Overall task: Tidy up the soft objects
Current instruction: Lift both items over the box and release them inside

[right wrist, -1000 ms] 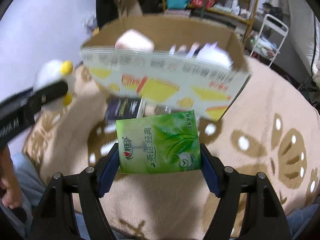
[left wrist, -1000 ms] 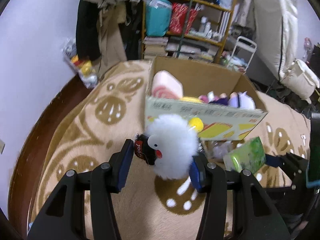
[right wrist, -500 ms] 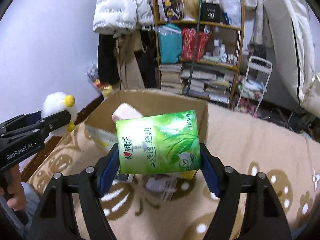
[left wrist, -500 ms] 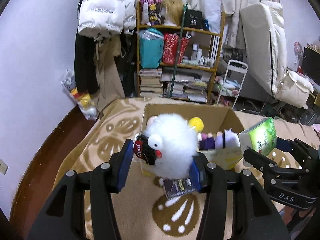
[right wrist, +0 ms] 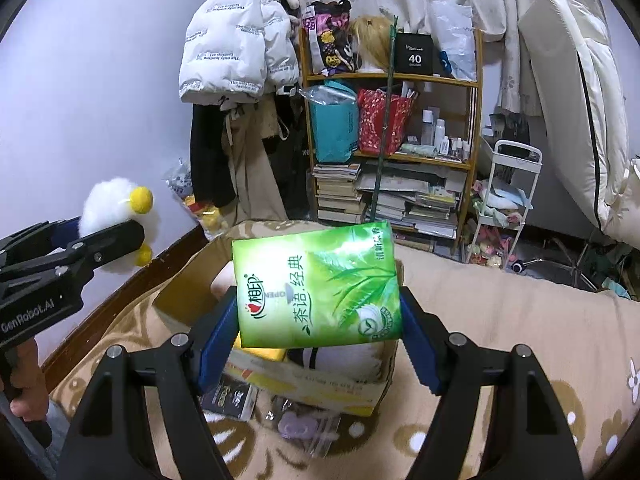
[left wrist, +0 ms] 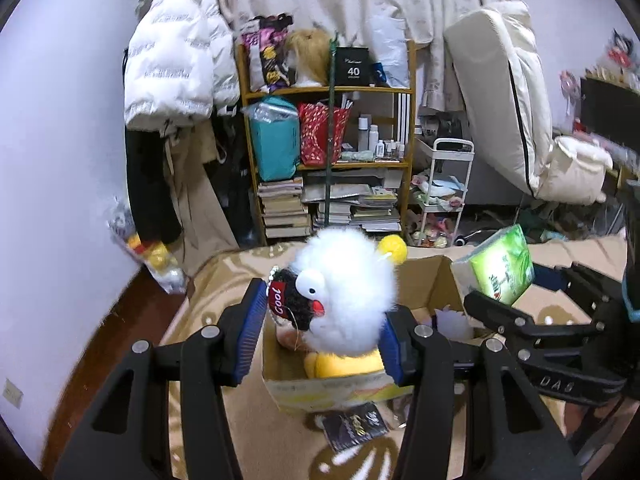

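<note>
The left gripper (left wrist: 322,334) pinches the fluffy white toy bird (left wrist: 344,292) and the right gripper (right wrist: 318,334) pinches the green tissue pack (right wrist: 318,286), both above the brown cardboard box (left wrist: 434,284) at 6 o'clock, probably to drop in.

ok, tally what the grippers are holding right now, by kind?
Plush toys: 1, white plush in the left gripper
Tissue packs: 1, green pack in the right gripper
Total: 2
</note>
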Demonstrator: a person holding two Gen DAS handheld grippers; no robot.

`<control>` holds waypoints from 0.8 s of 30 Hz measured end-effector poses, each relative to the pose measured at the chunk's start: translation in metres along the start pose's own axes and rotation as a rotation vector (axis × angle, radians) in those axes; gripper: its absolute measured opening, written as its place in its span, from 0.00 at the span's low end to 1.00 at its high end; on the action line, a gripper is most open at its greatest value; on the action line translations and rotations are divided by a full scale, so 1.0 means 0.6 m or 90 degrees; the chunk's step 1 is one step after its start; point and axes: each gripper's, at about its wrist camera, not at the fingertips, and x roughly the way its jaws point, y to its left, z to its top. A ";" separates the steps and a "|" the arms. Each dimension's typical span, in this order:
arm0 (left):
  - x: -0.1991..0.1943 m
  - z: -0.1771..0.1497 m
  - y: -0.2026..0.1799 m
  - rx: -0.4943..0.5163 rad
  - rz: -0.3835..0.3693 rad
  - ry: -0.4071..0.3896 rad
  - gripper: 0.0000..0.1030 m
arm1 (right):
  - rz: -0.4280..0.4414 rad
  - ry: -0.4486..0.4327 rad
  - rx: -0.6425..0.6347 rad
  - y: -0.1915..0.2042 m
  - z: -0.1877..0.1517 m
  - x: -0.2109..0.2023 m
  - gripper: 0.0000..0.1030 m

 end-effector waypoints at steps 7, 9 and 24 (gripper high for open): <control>0.032 0.001 -0.013 0.015 0.007 0.010 0.49 | 0.013 0.001 0.028 -0.021 0.008 0.027 0.77; 0.039 -0.003 -0.013 0.013 0.006 0.016 0.49 | 0.016 0.005 0.037 -0.026 0.005 0.037 0.77; 0.112 -0.053 0.012 -0.028 0.042 0.110 0.51 | 0.065 0.077 0.085 -0.037 -0.019 0.095 0.77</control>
